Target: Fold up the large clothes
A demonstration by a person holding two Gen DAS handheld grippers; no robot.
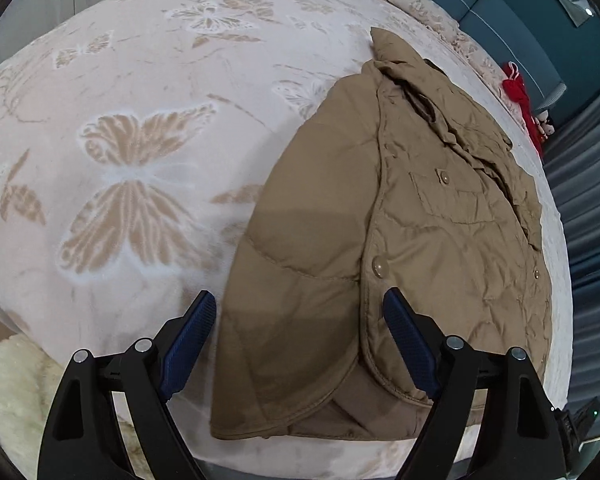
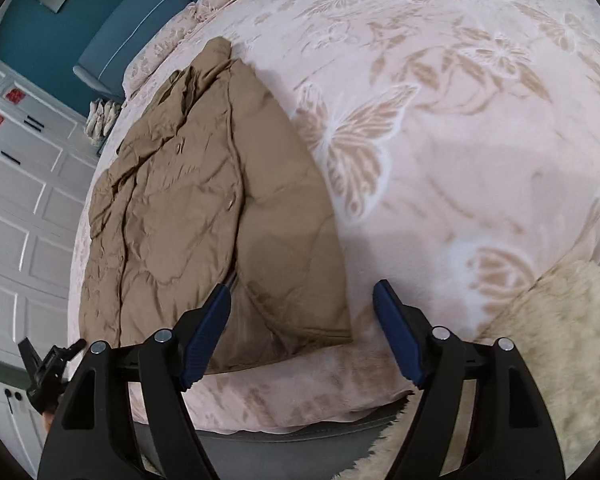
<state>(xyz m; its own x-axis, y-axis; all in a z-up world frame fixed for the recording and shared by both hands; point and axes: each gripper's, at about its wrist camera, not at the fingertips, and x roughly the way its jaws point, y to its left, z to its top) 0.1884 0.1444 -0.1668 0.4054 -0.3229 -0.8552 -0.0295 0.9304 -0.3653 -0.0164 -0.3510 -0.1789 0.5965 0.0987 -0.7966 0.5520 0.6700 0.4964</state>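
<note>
A tan quilted jacket point(image 1: 400, 248) lies on the pink butterfly-patterned bed cover point(image 1: 140, 100), partly folded, one side panel folded over the front, collar at the far end. My left gripper point(image 1: 300, 304) is open and empty above the jacket's near hem. In the right wrist view the jacket point(image 2: 204, 216) lies left of centre. My right gripper point(image 2: 302, 296) is open and empty, above the jacket's near right corner. The other gripper point(image 2: 48, 372) shows at the lower left.
The bed cover point(image 2: 460, 140) spreads to the right. A cream fluffy blanket point(image 2: 560, 340) lies at the bed's near corner, also in the left wrist view point(image 1: 16, 392). A red item point(image 1: 516, 88) sits by the teal headboard point(image 1: 520, 20). White cabinets point(image 2: 20, 200) stand beside the bed.
</note>
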